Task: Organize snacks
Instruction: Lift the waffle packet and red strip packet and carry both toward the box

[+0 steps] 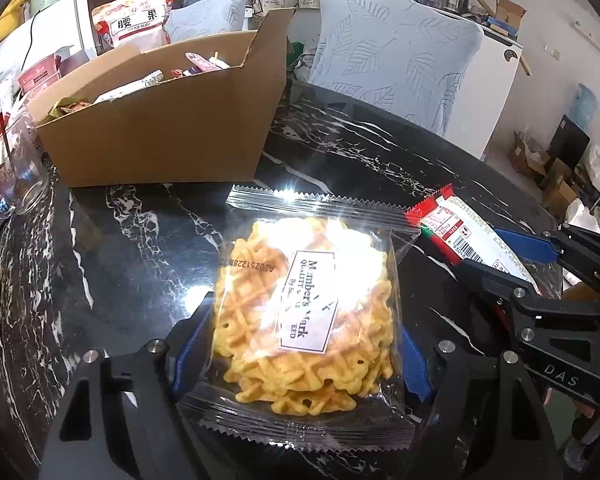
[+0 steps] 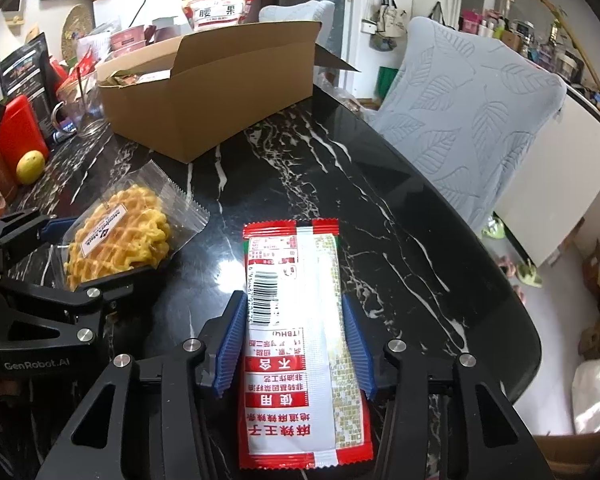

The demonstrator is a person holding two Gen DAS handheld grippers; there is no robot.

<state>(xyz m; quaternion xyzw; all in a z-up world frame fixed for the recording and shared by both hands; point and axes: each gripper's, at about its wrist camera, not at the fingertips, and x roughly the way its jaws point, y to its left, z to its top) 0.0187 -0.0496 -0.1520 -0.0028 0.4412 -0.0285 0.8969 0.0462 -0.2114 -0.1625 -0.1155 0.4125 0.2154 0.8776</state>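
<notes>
Between the blue pads [image 1: 188, 354] of the left gripper [image 1: 300, 360] a clear packet of waffle biscuits [image 1: 304, 320] is held by its two side edges, so the jaws stand wide around it. The packet reaches forward from the fingers, over the black marble table [image 1: 360, 152]; whether its far end rests on the table cannot be told.

The right gripper [image 2: 296, 344] is set around a red and white snack packet [image 2: 296, 344] which lies flat on the table. The ribbed blue pads [image 2: 230, 344] are seen against the long sides of this packet, and the jaws are much narrower than those of the left gripper. The barcode end of the packet points away from the fingers. In the left wrist view the same packet is seen to the right of the biscuits, with the right gripper [image 1: 512, 252] closed on it.

Beyond both grippers, further on the table, an open cardboard box [image 1: 160, 136] is placed. Several small wrapped snacks [image 1: 196, 66] are seen inside it, but they are too small to be named. Behind the box a large bag with red print [image 1: 134, 14] stands upright. To the left of the box a glass mug [image 1: 14, 176] is found, and nearer to the left fingers a yellow fruit [image 2: 30, 166] lies beside a red container [image 2: 20, 128]. On the far side of the table a chair with a pale blue cover [image 1: 396, 60] is placed.
</notes>
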